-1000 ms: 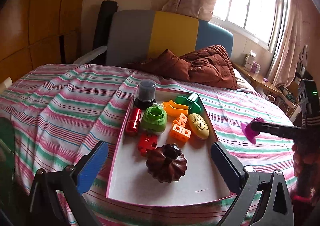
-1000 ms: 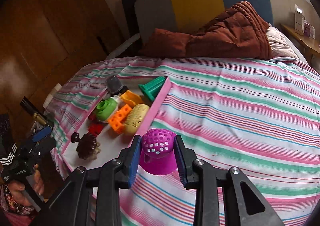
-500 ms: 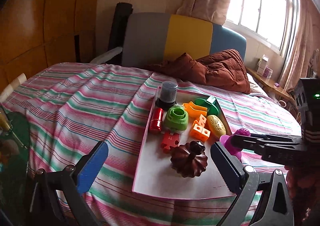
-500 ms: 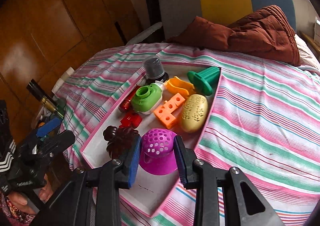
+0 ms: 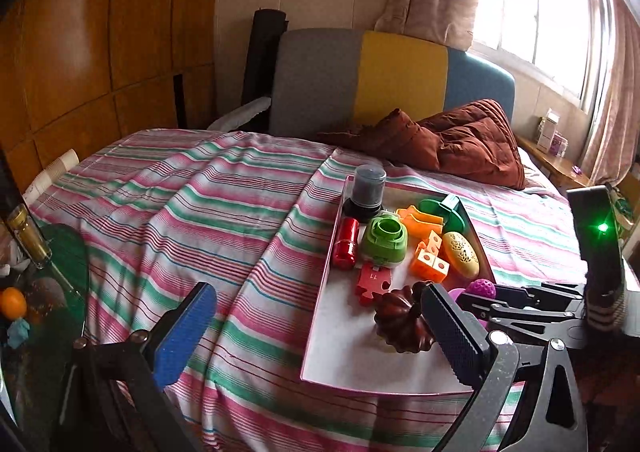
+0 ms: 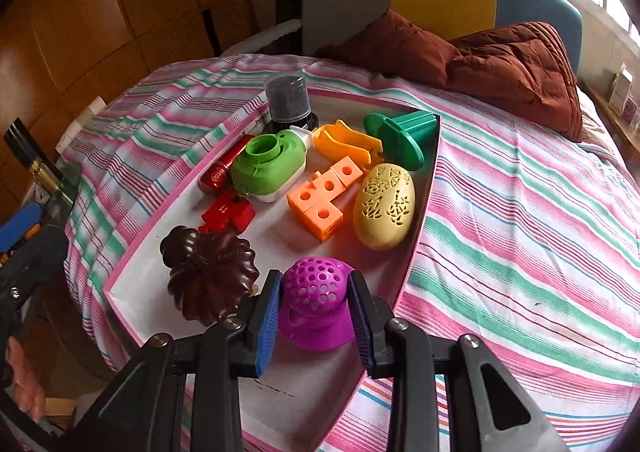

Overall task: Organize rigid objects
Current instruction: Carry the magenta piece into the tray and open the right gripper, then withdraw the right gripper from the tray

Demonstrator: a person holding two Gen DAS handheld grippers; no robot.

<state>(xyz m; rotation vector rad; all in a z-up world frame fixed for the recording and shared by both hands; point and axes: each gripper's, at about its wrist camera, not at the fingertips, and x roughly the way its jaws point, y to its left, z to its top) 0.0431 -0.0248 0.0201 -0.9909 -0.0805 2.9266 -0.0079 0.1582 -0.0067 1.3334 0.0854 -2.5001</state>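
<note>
Purple perforated toy [image 6: 314, 292], pink-rimmed white tray [image 6: 424, 188], striped bedsheet [image 6: 520, 212].

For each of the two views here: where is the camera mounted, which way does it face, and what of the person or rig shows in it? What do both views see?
Left wrist: on the left gripper, jaws wide apart with nothing between them, looking across the striped bed at the tray; the right gripper's frame shows at right.
Right wrist: on the right gripper, tilted down over the tray, shut on a purple cap; part of a hand at lower left.
Shared: tray, brown mould, purple cap, headboard.
</note>
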